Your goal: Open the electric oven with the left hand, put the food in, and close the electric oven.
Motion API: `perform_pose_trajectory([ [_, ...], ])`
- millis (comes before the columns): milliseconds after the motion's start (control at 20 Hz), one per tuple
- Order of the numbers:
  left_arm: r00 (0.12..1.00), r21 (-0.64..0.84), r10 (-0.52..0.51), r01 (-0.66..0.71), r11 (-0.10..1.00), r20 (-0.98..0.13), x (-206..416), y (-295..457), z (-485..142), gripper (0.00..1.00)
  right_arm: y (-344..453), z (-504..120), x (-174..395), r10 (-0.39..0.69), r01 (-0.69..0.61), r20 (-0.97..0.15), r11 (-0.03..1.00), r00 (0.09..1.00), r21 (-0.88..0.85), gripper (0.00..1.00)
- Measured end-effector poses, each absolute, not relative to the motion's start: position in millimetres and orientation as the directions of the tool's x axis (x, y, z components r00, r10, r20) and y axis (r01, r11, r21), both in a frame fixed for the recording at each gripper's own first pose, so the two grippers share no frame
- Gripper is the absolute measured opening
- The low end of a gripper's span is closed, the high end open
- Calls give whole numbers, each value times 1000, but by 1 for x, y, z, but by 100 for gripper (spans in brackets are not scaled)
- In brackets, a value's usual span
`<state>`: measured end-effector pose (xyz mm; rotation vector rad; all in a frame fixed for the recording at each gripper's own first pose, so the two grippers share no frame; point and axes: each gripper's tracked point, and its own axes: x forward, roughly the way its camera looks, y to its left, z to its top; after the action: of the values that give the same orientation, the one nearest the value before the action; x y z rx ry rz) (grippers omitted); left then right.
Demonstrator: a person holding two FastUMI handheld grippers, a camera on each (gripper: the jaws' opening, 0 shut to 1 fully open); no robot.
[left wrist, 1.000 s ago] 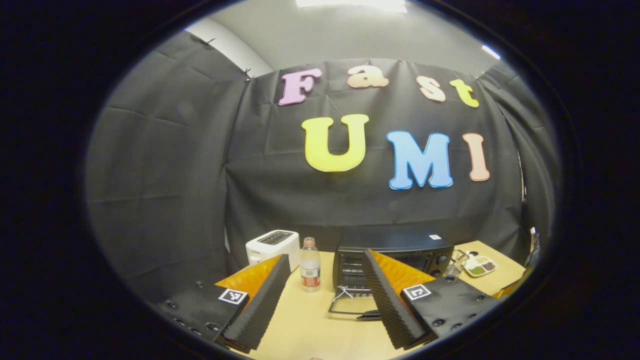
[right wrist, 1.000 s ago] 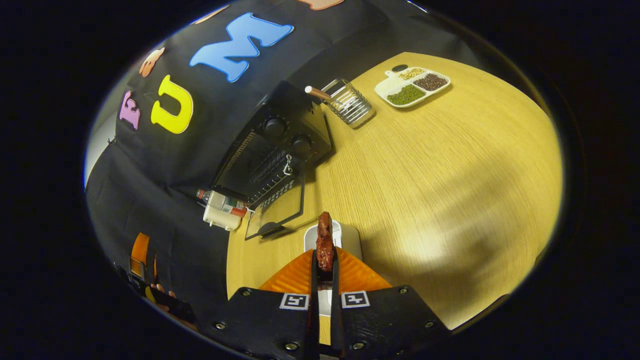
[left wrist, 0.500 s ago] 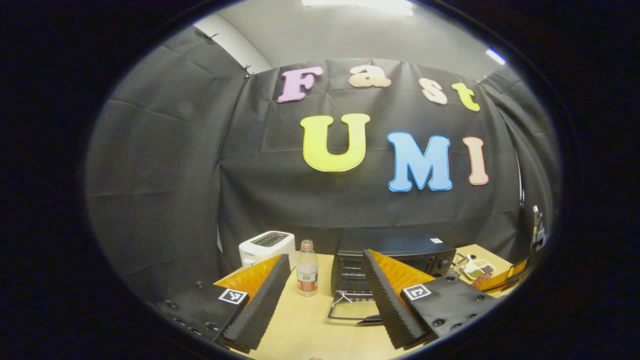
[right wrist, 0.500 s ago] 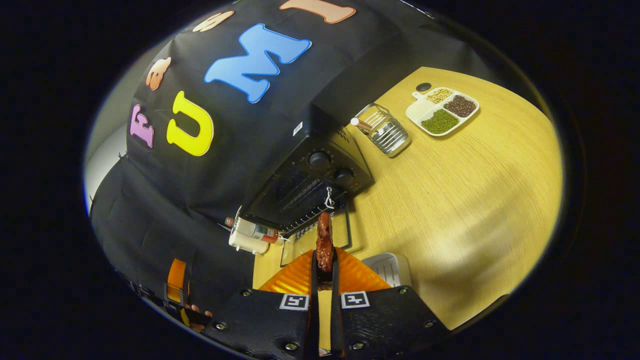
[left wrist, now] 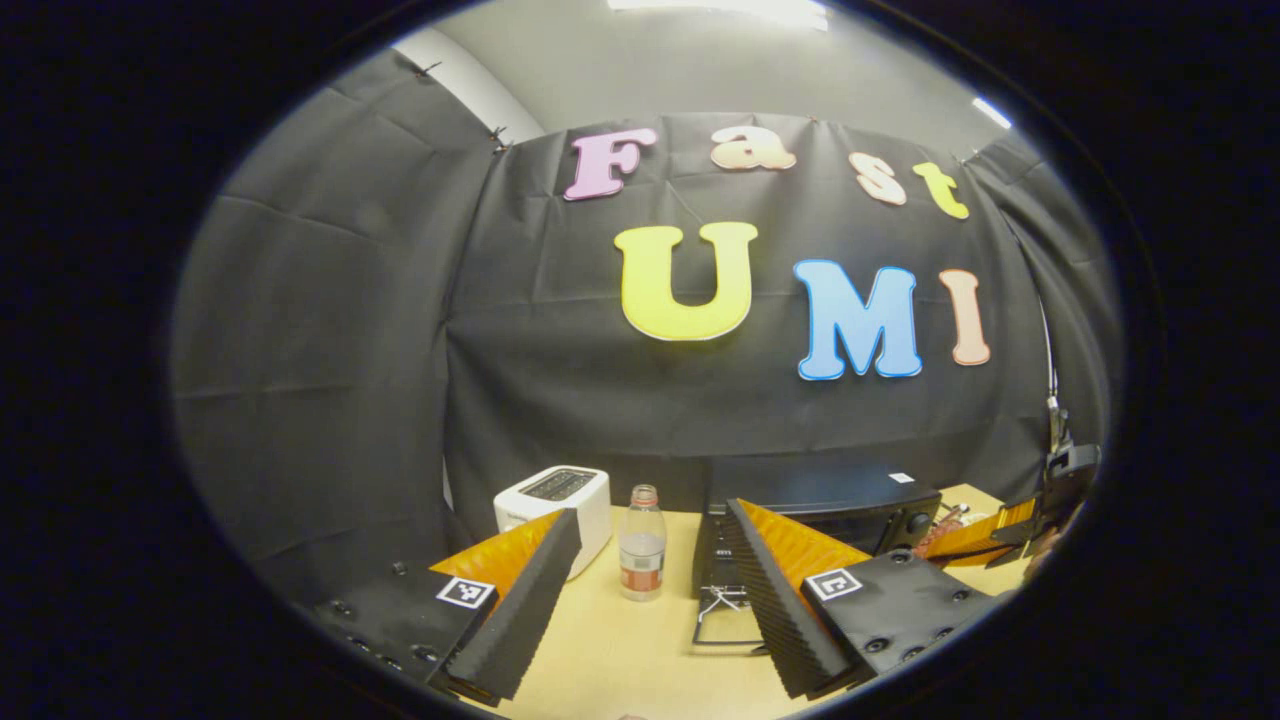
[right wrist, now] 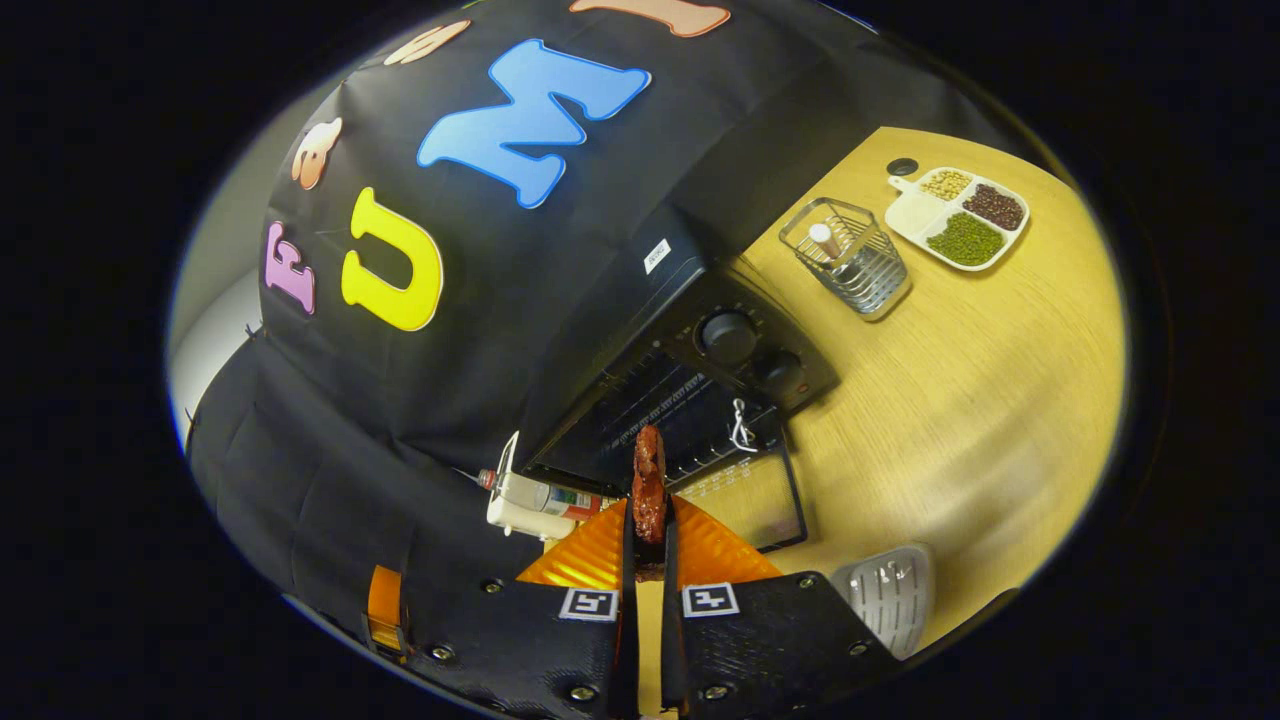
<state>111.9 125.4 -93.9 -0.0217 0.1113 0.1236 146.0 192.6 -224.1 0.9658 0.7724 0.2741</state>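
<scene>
The black electric oven point(right wrist: 700, 350) stands at the back of the wooden table with its glass door point(right wrist: 750, 495) folded down flat and its wire rack showing inside. In the right gripper view my right gripper point(right wrist: 648, 510) is shut on a reddish-brown piece of food point(right wrist: 649, 482), held upright just in front of the oven's opening. In the left gripper view my left gripper point(left wrist: 650, 600) is open and holds nothing, raised over the table's front, with the oven point(left wrist: 830, 500) and its lowered door point(left wrist: 725, 620) ahead. The right gripper point(left wrist: 985, 535) shows at the far right of that view.
A white toaster point(left wrist: 555, 497) and a clear bottle point(left wrist: 642, 555) stand left of the oven. Right of it are a wire basket point(right wrist: 850, 255) and a white divided dish of beans point(right wrist: 962, 212). A pale ridged tray point(right wrist: 890, 590) lies near the front.
My right gripper has carried the food from over the pale tray leftward and forward to the oven's open front. The left gripper has drifted slightly left, still open.
</scene>
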Motion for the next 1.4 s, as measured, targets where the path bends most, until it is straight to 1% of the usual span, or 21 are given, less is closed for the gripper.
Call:
perform_pose_trajectory([
  [50, 986, -11, 127, -129, 992, -112, 112, 131, -94, 91, 200, -226, 152, 534, 117, -463, 558, 708, 822, 9],
  [250, 981, -4, 150, -152, 988, -122, 113, 151, -100, 91, 226, -233, 170, 540, 114, -460, 554, 704, 825, 9],
  [300, 980, -5, 156, -158, 987, -126, 113, 156, -100, 100, 232, -236, 174, 543, 117, -460, 549, 702, 827, 9],
  [700, 968, 11, 205, -206, 979, -146, 113, 192, -108, 100, 259, -250, 215, 534, 137, -438, 512, 723, 848, 9],
  [850, 965, 19, 217, -216, 976, -150, 115, 200, -110, 91, 265, -256, 233, 520, 143, -437, 511, 734, 848, 9],
  [900, 964, 23, 221, -220, 975, -149, 117, 201, -109, 97, 268, -259, 239, 518, 143, -436, 511, 736, 848, 9],
  [1100, 959, 37, 233, -231, 972, -158, 118, 207, -110, 97, 274, -272, 259, 498, 144, -431, 514, 753, 845, 9],
  [1200, 956, 41, 237, -234, 971, -171, 117, 208, -116, 93, 276, -277, 266, 493, 141, -426, 515, 758, 845, 9],
  [1300, 953, 46, 238, -233, 971, -186, 118, 209, -119, 100, 272, -279, 273, 474, 138, -417, 517, 776, 845, 9],
  [1350, 953, 48, 238, -233, 971, -189, 118, 208, -122, 100, 271, -284, 274, 461, 144, -428, 533, 777, 834, 9],
  [1400, 952, 50, 237, -232, 971, -192, 119, 207, -124, 91, 270, -289, 274, 459, 145, -440, 548, 772, 824, 9],
])
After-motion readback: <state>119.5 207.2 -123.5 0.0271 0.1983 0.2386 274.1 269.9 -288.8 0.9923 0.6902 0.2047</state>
